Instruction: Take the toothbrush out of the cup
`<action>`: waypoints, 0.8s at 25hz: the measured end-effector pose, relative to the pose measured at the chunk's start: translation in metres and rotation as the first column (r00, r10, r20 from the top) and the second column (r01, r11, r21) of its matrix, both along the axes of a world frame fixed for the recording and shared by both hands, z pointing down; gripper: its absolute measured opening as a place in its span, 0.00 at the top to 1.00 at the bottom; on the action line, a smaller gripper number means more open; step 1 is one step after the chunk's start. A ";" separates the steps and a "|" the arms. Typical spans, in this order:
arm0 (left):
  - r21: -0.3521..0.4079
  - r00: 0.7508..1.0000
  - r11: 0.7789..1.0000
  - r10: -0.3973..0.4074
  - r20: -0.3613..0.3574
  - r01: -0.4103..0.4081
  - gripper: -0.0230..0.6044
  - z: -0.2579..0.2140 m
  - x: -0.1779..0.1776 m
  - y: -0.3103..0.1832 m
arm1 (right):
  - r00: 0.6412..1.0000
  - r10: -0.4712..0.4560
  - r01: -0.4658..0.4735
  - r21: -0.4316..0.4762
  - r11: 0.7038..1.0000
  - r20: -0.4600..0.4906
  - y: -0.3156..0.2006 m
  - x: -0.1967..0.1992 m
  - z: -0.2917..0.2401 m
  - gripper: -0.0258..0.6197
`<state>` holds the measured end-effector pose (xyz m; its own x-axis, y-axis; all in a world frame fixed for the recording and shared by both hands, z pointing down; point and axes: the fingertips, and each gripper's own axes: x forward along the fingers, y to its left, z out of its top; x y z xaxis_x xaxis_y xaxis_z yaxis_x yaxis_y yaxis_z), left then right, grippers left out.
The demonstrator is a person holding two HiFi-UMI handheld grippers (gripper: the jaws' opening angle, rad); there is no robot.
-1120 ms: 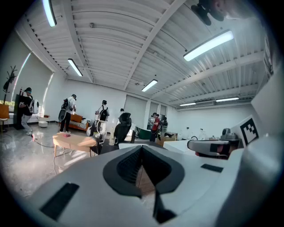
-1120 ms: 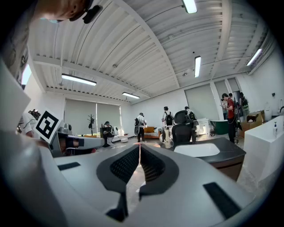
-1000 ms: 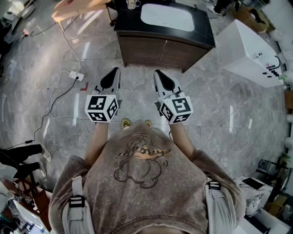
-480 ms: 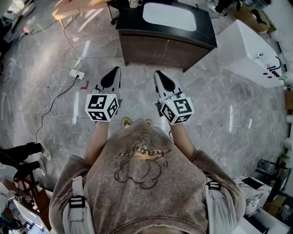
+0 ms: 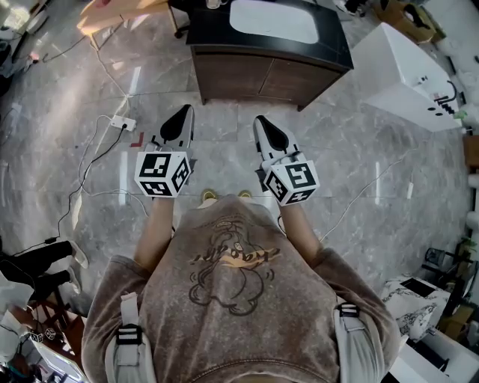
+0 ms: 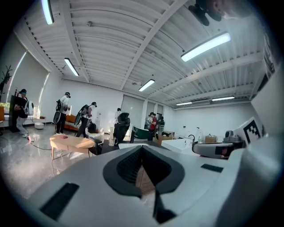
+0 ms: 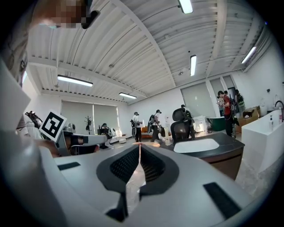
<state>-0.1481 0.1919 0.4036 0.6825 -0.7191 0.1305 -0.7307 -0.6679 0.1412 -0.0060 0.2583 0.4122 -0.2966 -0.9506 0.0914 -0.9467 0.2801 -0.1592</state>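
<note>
A cup (image 5: 215, 4) stands at the back left corner of a dark vanity cabinet (image 5: 269, 71) with a white sink (image 5: 273, 21). It also shows far off as the cup (image 6: 111, 141) in the left gripper view and the cup (image 7: 167, 141) in the right gripper view. The toothbrush is too small to make out. My left gripper (image 5: 182, 118) and right gripper (image 5: 266, 123) hang side by side above the floor, short of the cabinet and pointing at it. Both are shut with nothing between their jaws, as the left gripper (image 6: 142, 148) and right gripper (image 7: 140, 148) show close up.
A low wooden table (image 5: 112, 11) stands left of the cabinet and a white unit (image 5: 408, 75) to its right. Cables and a power strip (image 5: 123, 123) lie on the grey floor at the left. Several people and an office chair (image 6: 120, 126) are in the background.
The left gripper has drifted slightly to the left, and the cabinet sits a little higher in the head view. Both jaws stay shut.
</note>
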 end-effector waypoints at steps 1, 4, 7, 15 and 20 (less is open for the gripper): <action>0.003 1.000 1.000 0.006 0.000 -0.006 0.94 0.000 -0.001 -0.001 | 1.000 0.008 -0.008 0.003 1.000 0.000 0.001 -0.001 0.001 0.92; 0.008 1.000 1.000 0.024 -0.004 -0.024 0.94 0.001 -0.004 -0.002 | 1.000 0.029 -0.029 0.006 1.000 -0.005 0.005 -0.003 0.003 0.92; 0.016 0.999 0.999 0.034 -0.002 -0.034 0.94 0.001 -0.007 -0.002 | 0.999 0.052 -0.052 0.002 0.999 -0.012 0.007 -0.002 0.005 0.92; 0.014 0.999 0.999 0.036 -0.015 -0.036 0.94 0.002 -0.010 -0.011 | 0.998 0.062 -0.062 0.016 0.998 -0.024 -0.007 -0.005 0.000 0.92; 0.018 0.999 0.999 0.029 -0.013 -0.029 0.94 0.003 -0.008 -0.029 | 0.998 0.055 -0.054 0.020 0.998 -0.018 -0.027 -0.004 0.003 0.92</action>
<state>-0.1561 0.1625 0.4064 0.7046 -0.7012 0.1087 -0.7092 -0.6913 0.1383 -0.0100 0.2311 0.4149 -0.2427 -0.9670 0.0780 -0.9634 0.2308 -0.1361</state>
